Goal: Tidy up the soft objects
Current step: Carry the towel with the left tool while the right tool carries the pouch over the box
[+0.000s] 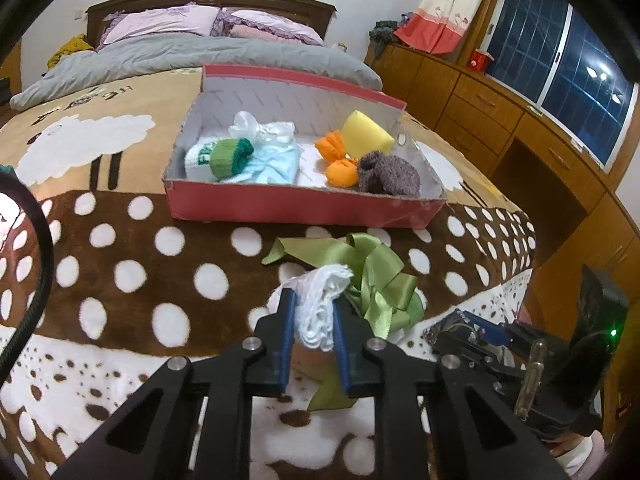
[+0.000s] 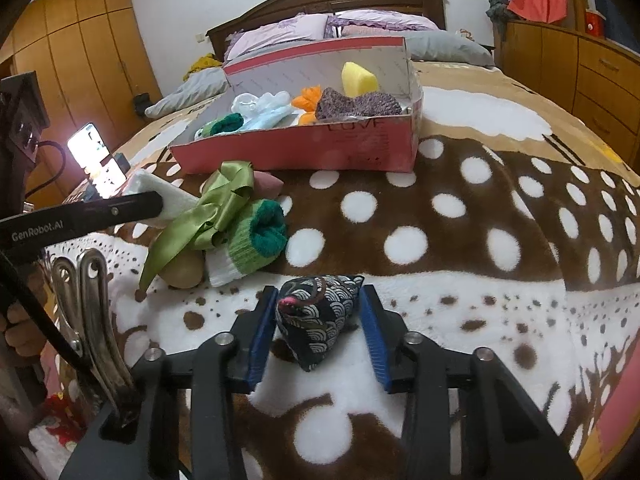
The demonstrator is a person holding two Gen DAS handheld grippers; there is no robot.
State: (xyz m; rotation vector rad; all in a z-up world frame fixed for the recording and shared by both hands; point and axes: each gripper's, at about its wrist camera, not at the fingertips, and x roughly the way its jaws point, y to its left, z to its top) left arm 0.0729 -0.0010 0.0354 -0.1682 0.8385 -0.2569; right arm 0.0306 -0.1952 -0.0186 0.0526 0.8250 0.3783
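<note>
Bed, box, two grippers at work on soft items.

Brown-and-white polka-dot fleece blanket (image 2: 460, 216) covers the bed; open pink cardboard box (image 1: 288, 204) sits on it, holding a yellow foam sponge (image 1: 366, 133), purple fuzzy sock (image 1: 390, 174), orange cloth bundles (image 1: 336, 156) and a green-cuffed rolled sock (image 1: 224, 156). Crumpled green satin ribbon (image 1: 376, 276) lies nearer. Left gripper (image 1: 310, 320) is clamped on a folded white cloth (image 1: 320, 308). Right gripper (image 2: 318, 316) has jaws apart, straddling a dark wave-patterned fabric pouch (image 2: 316, 316) resting on the blanket.

White folded cloth (image 1: 320, 308) upright beside green ribbon (image 1: 380, 276); dark wave-patterned pouch (image 2: 318, 312) lies on the blanket near the red box (image 2: 304, 148)
</note>
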